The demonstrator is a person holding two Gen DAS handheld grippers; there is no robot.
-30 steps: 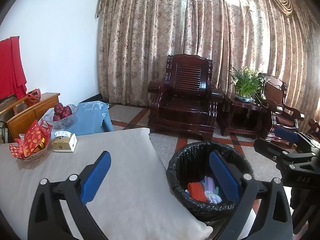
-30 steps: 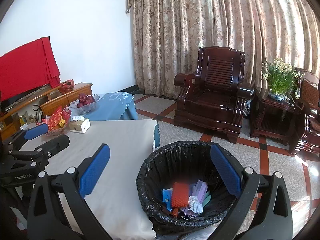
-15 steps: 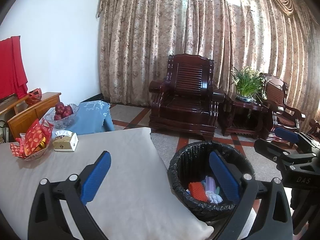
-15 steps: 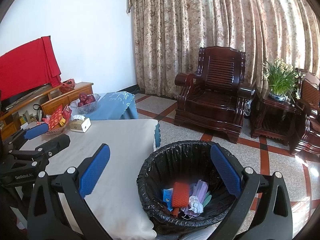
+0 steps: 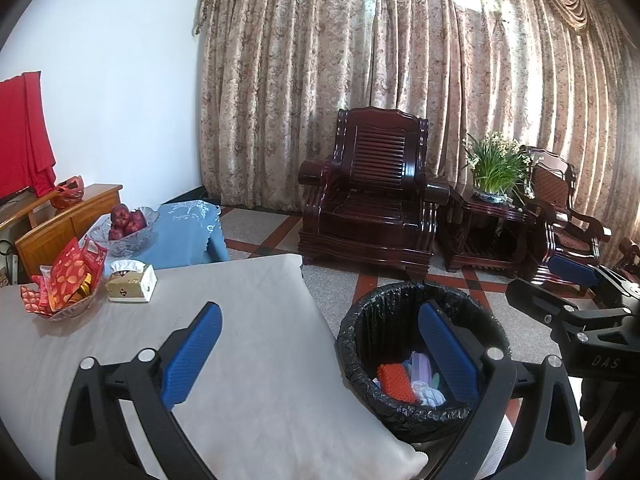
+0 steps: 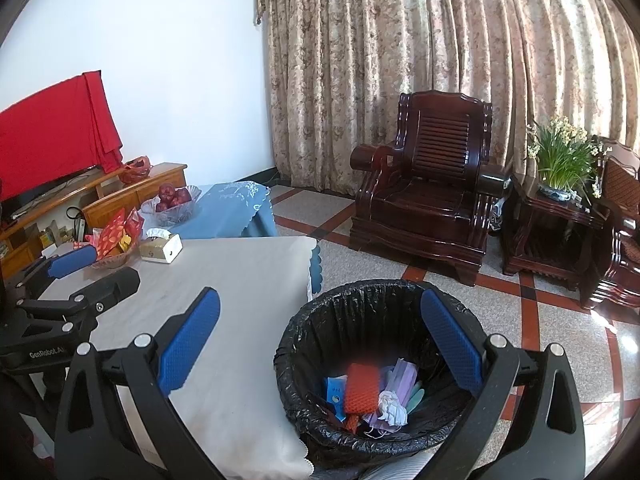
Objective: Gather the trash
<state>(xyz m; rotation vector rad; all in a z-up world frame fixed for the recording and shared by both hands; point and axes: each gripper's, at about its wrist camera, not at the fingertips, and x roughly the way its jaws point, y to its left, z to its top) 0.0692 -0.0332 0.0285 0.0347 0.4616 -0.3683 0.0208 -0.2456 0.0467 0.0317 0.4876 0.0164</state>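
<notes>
Nothing has shifted since a second ago: both grippers hover in the same spots. Left gripper (image 5: 320, 350) jaws spread wide, empty, over the table (image 5: 248, 320) corner. Right gripper (image 6: 320, 340) also spread, empty, above the trash bin (image 6: 380, 364). Bin stands on the floor just beside the table edge, black liner, holding the trash (image 6: 370, 394): orange mesh piece, blue packet, purple masks, white wad. On the table: 1 tissue box (image 5: 132, 282), 1 candy dish (image 5: 64, 286), 1 fruit bowl (image 5: 124, 230). Beyond: 1 armchair (image 6: 428, 200), 1 potted plant (image 6: 562, 164).

Bright backlit curtains (image 5: 400, 60), fisheye-warped edges
</notes>
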